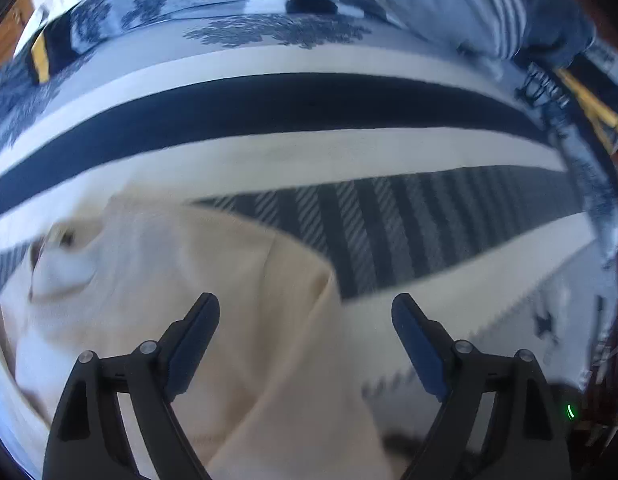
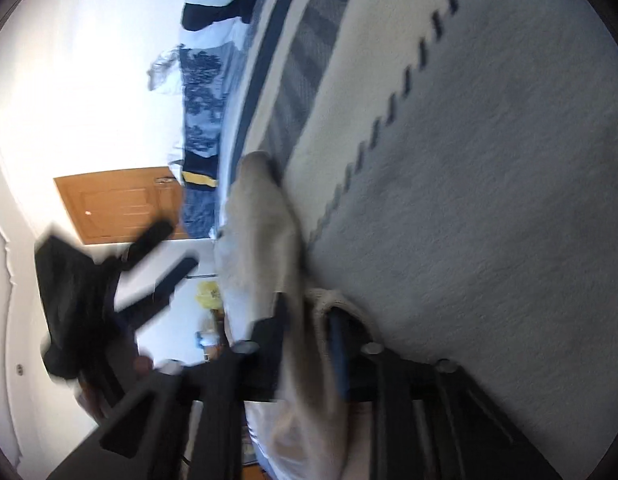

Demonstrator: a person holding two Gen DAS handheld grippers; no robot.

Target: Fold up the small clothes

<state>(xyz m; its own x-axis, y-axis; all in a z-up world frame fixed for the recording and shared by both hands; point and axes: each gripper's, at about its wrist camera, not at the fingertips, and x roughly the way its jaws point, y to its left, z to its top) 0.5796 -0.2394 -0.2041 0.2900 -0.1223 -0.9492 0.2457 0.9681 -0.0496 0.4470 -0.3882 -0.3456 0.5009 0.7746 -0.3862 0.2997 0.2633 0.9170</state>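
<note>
My right jaws (image 2: 305, 344) pinch the edge of the cream garment (image 1: 229, 320), which lies on the striped bedspread (image 1: 429, 216). My left jaws (image 1: 305, 344) hang wide and empty above it. That thin pinch may slip, spoiling the fold.

1. Cream garment (image 1: 245, 280): small piece of plain, soft, off-white cloth, no print visible. Exact type can't be told; both views are blurred.
2. Left wrist view: it lies spread on the striped bedspread (image 1: 429, 216), covering the lower left of the frame. Upper right edge runs diagonally across the dark hatched stripe band.
3. Same view: a rounded opening with a paler lining (image 1: 65, 268) shows at its far left, likely a neck or cuff.
4. Surface is rumpled, not flat; a fold ridge runs down the middle.
5. Right wrist view: one edge of the garment (image 2: 265, 232) is lifted off the bedspread, bunched into a narrow hanging strip.
</note>
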